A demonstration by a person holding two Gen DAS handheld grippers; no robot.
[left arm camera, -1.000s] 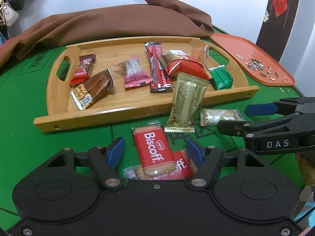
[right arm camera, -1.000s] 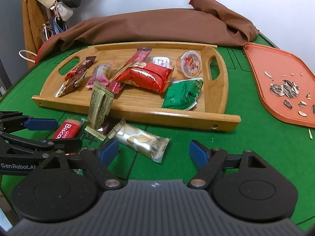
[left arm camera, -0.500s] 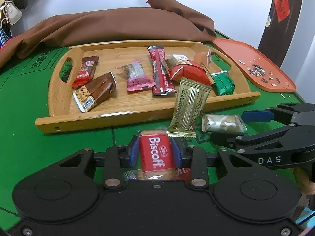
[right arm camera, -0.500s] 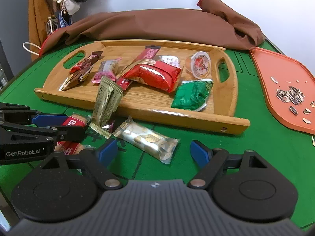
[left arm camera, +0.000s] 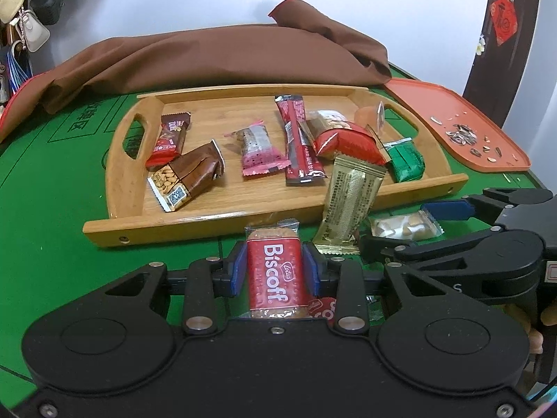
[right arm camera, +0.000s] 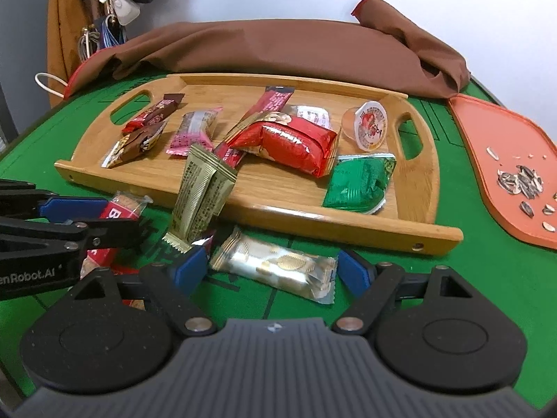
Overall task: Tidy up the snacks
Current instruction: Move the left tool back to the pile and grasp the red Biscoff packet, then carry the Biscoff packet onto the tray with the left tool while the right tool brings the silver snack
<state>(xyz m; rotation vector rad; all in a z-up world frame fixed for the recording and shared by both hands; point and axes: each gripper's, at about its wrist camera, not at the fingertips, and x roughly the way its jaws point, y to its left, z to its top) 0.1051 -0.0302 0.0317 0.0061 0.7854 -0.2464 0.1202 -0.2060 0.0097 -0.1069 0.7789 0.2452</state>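
Two grippers by the wooden tray [left arm camera: 243,214]

The left gripper [left arm camera: 273,270] pinches a Biscoff pack [left arm camera: 273,275]; the right gripper [right arm camera: 269,266] has its jaws spread around a silver snack [right arm camera: 275,264] on the green surface [right arm camera: 452,278].

You get even, bright indoor light in both views, seemingly from overhead, so shadows stay short and soft: a thin dark band lies under the near rim of the wooden tray [left arm camera: 243,221] on the green table [right arm camera: 383,278]. Foil wrappers throw small highlights; the red packet [right arm camera: 292,146] glints along its creases and the silver packet [right arm camera: 278,266] looks slightly washed out. Fisheye bending is strong: the tray's straight rims bow, and the corners darken in the right view. Focus holds across the middle; the near black gripper housings and the far brown cloth [left arm camera: 222,59] look a little soft.
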